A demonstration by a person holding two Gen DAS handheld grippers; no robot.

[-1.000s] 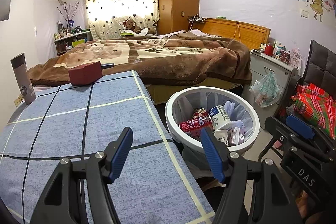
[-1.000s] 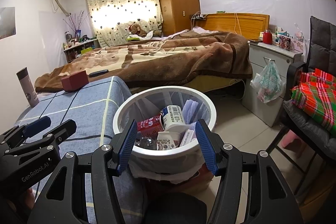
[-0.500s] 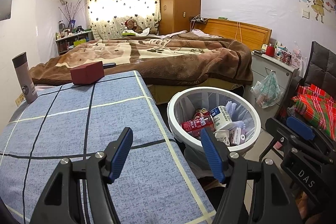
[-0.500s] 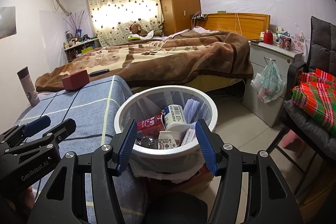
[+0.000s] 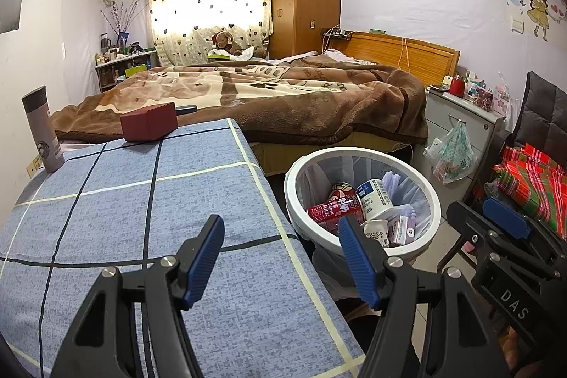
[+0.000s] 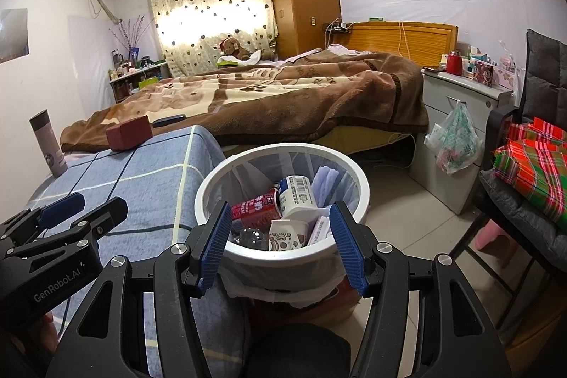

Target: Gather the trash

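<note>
A white round trash bin [image 5: 294, 197] [image 6: 212, 186] with a clear liner stands on the floor beside the blue checked table. Inside lie a red milk carton [image 5: 333, 209] [image 6: 253, 209], a white labelled cup [image 5: 374, 197] [image 6: 297, 197], a patterned paper cup [image 6: 285, 236] and other wrappers. My left gripper [image 5: 281, 238] hangs open over the table's right edge, with nothing between its blue pads. Above the bin's near rim, my right gripper [image 6: 280, 227] is open too and holds nothing. Each gripper shows at the edge of the other's view.
On the table [image 5: 124, 207] stand a grey flask [image 5: 42, 129] and a dark red box [image 5: 149, 122] at its far end. A bed with a brown blanket [image 5: 283, 94] lies behind. A nightstand with a hanging plastic bag [image 5: 452, 153] and a chair with plaid cloth [image 5: 531, 183] are at the right.
</note>
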